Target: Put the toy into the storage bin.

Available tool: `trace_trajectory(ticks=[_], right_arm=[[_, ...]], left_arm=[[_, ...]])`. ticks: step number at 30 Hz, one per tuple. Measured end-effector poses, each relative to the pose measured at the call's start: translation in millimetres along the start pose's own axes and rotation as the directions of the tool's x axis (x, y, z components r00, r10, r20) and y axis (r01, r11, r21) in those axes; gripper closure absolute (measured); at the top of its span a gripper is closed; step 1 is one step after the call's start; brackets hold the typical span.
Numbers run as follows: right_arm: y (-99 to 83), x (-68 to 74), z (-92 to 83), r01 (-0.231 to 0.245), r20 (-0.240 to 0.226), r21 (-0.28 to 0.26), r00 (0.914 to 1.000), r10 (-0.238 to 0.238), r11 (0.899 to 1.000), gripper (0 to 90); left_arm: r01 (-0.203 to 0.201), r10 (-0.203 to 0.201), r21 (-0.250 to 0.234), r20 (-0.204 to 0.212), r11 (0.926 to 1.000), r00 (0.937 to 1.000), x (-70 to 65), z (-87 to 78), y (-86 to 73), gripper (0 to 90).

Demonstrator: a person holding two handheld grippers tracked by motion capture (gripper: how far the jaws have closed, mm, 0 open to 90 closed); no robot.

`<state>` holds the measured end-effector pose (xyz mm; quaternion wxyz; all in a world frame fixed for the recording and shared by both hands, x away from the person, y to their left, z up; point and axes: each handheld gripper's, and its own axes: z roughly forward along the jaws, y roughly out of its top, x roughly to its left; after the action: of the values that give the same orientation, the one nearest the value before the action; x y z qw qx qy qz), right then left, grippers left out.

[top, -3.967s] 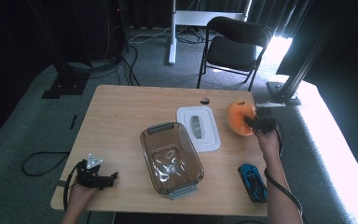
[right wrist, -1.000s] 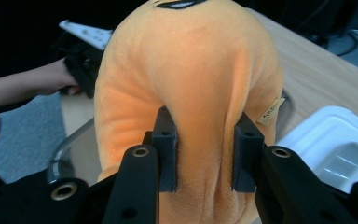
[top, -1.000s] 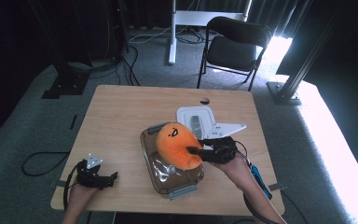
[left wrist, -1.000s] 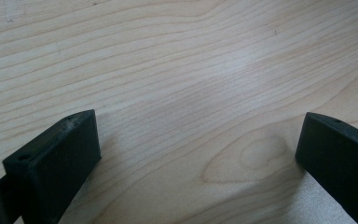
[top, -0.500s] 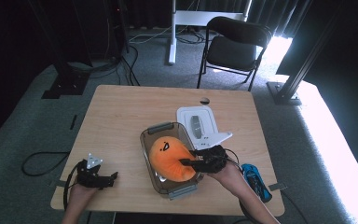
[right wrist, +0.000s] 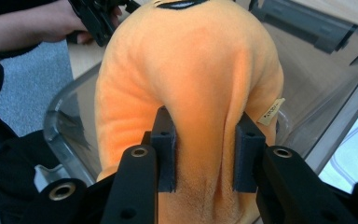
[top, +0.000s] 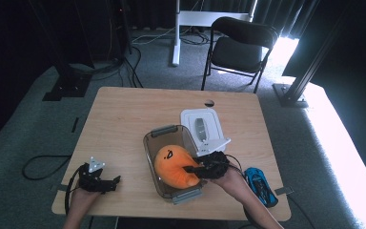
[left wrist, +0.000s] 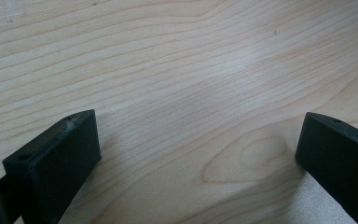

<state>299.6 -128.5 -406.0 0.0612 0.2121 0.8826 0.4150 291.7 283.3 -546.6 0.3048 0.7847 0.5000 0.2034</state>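
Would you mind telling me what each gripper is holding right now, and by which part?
The right gripper pinches the orange plush toy by a fold of fabric at its end, over the clear container. The left gripper holds nothing, its jaws open over the table.

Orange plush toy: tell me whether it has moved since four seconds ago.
Yes. The orange plush toy went from the table's far right edge, beside the white lid, toward the person into the clear container, pinched by the right tongs.

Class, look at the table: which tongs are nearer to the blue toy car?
Right. The right tongs grip the orange plush just left of the blue toy car; the left tongs rest across the table.
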Motion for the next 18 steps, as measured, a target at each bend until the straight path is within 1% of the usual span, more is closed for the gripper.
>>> trace_trajectory(ticks=[3, 6, 7, 9, 12, 13, 18], right_arm=[[-2.6, -2.1, 6.5, -0.002, -0.007, 0.019, 1.0, 0.002, 1.0, 68.0], [-2.8, -2.3, 8.6, 0.004, -0.01, 0.028, 0.9999, -0.004, 1.0, 68.0], [-2.8, -2.5, 10.6, 0.002, -0.006, 0.039, 1.0, -0.002, 0.999, 68.0], [-2.7, -3.0, 12.2, 0.0, -0.011, 0.046, 0.9999, 0.001, 0.999, 67.7], [-2.4, -3.4, 13.6, 0.008, -0.016, 0.054, 0.9998, -0.007, 0.999, 67.6], [-2.0, -3.6, 14.9, 0.005, -0.017, 0.063, 0.9998, -0.004, 0.998, 67.0], [-0.9, -4.8, 18.6, 0.003, -0.01, 0.086, 0.9999, -0.002, 0.996, 67.0]], left_arm=[[0.0, 0.0, 0.0, 0.0, 1.0, 1.0, 0.0, 0.0, 0.0, 0.1], [0.0, 0.0, 0.0, 0.0, 1.0, 1.0, 0.0, 0.0, 0.0, 0.1], [0.0, 0.0, 0.001, 0.0, 1.0, 1.0, 0.0, -0.1, 0.0, 0.1], [0.0, 0.0, 0.0, 0.0, 1.0, 1.0, 0.0, 0.0, 0.0, 0.1], [0.0, 0.0, 0.0, 0.0, 1.0, 1.0, 0.0, 0.0, 0.0, 0.1], [0.0, 0.0, 0.0, 0.0, 1.0, 1.0, 0.1, 0.0, 0.0, 0.1], [0.0, 0.0, 0.0, 0.0, 1.0, 1.0, 0.0, 0.0, 0.0, 0.1]])
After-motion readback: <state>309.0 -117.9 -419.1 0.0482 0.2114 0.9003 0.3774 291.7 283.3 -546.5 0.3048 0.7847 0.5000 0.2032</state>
